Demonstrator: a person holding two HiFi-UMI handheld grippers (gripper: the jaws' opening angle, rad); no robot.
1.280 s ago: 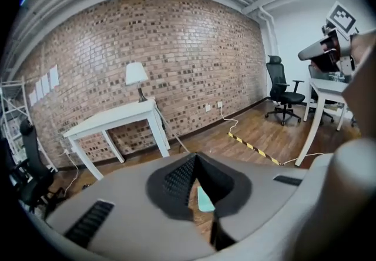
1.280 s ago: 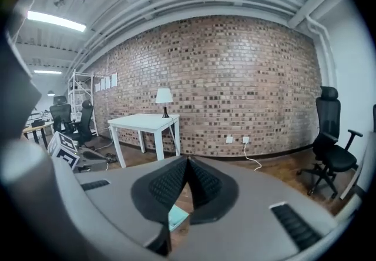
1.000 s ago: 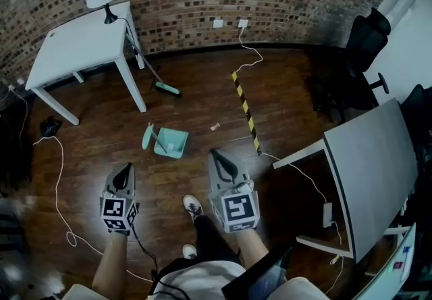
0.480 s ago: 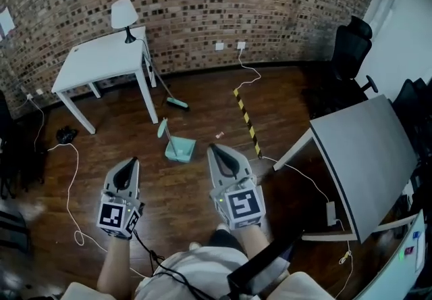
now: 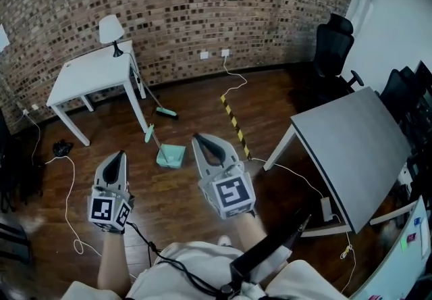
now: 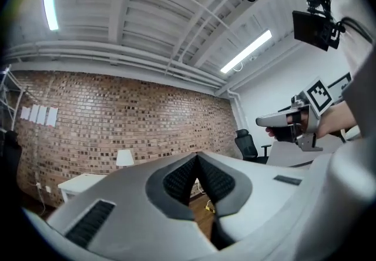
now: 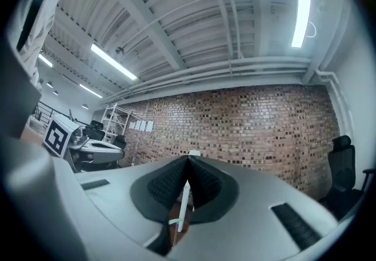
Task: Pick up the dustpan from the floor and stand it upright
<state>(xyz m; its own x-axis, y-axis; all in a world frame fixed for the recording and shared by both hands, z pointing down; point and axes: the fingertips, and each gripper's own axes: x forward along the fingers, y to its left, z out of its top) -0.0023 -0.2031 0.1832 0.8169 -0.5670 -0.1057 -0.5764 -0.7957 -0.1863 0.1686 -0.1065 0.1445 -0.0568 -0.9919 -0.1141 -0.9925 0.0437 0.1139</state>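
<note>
Within the last second both tongs had come up in the head view and levelled out. They no longer hung low over the person's feet but were held out in front, aimed towards the brick wall (image 5: 202, 1). The view had lifted with them, so the shoes had dropped out of sight and more of the room showed.

The left tongs (image 5: 119, 157) were fully closed, pad against pad, with nothing between them. The right tongs (image 5: 202, 142) were closed the same way and equally empty. Each gripper view showed only the far wall and ceiling beyond the meeting tips.

The teal dustpan (image 5: 171, 155) sat on the dark wooden floor (image 5: 202, 103), out past the tips and between the two tongs in the head view, well apart from both. Its handle ran up and to the left, towards the leg of the white worktop (image 5: 88, 76), where the broom (image 5: 165, 113) leaned. It looked smaller than it had a second before. From this steep angle I could not tell whether the handle stood clear of the floor or lay along it.

For the task, the change looked like a shift in posture and not a grab — neither tongs was near the pan. If it still lay flat, the reach down, the opening of one pair and the grip on the handle all remained to be done.
</note>
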